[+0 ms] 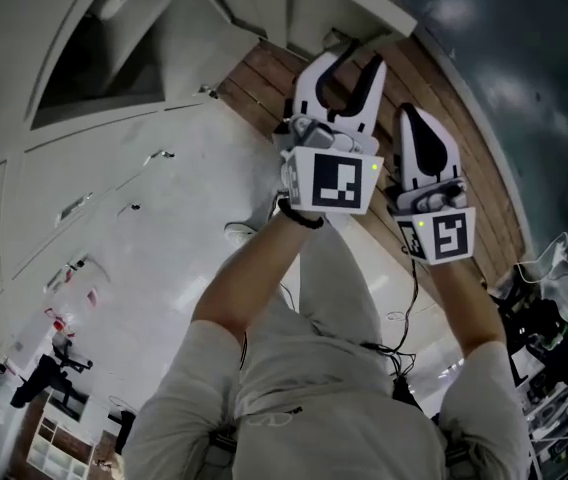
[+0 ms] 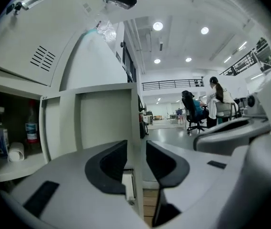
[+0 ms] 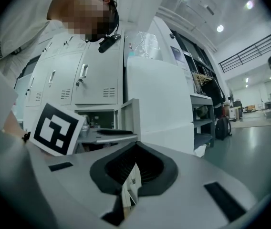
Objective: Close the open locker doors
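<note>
I see a white roll (image 2: 16, 152) near the shelf's (image 2: 11, 170) front edge, a bottle (image 2: 30, 127) just behind it; far off, a black office chair (image 2: 192, 112) beside a person (image 2: 217, 95).

Holding both arms stretched forward side by side, left hand-held gripper (image 1: 356, 58) with jaws apart, right hand-held gripper (image 1: 411, 118) with jaws together.

The camera on the left gripper (image 2: 136, 149) is looking level along its jaws, almost touching the open locker door (image 2: 104, 113). The right gripper (image 3: 134, 149) camera is facing that door from just behind. The head camera is looking steeply down on both.
</note>
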`<state>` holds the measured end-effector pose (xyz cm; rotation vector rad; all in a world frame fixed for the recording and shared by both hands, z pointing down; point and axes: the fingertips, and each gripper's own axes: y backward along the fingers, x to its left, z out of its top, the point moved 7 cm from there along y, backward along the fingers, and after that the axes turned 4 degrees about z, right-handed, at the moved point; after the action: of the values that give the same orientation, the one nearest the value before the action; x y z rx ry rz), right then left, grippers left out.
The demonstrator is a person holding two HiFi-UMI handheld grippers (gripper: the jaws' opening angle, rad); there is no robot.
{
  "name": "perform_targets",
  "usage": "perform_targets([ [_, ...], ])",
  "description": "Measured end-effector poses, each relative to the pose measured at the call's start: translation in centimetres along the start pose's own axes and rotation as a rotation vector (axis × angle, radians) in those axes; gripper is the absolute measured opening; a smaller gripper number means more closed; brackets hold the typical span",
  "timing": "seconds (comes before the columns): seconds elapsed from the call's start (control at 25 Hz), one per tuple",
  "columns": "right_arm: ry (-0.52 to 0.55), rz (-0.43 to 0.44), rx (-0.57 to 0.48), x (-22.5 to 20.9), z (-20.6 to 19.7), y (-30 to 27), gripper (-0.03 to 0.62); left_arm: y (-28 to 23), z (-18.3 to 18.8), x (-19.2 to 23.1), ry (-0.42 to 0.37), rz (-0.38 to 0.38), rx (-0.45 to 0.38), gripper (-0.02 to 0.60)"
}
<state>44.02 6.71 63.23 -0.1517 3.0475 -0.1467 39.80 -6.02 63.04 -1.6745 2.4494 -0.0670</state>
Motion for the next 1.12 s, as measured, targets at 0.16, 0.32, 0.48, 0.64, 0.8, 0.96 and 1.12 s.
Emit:
perform_targets([
  [0.16,0.0,0.012,0.024,-0.2,-1.0,0.2,0.009,-1.5,0.4,-0.3,0.016,0.049,0.007,0.107],
  [0.32,0.007,0.056,0.06,0.1,-1.9,-0.1,0.009,-0.3,0.4,0.1,0.016,0.014,-0.012,0.052],
  [0.48,0.02,0.173,0.114,2.0,-3.5,-1.7,0.011,4.8,0.0,1.7,-0.037,-0.08,-0.024,0.054],
  [0.64,0.007,0.335,0.137,6.0,-5.3,-4.3,0.063,11.2,-1.6,4.5,-0.027,-0.115,0.028,0.062],
  [0.8,0.078,0.505,0.169,10.8,-7.6,-7.1,0.132,15.5,-2.6,8.1,-0.01,-0.092,0.044,0.064],
  [0.96,0.119,0.586,0.199,15.0,-9.4,-10.3,0.17,18.0,-3.3,10.8,-0.009,-0.082,0.036,0.067],
  [1.12,0.137,0.629,0.162,17.9,-9.6,-13.7,0.176,19.6,-3.8,12.9,-0.014,-0.03,0.036,0.066],
])
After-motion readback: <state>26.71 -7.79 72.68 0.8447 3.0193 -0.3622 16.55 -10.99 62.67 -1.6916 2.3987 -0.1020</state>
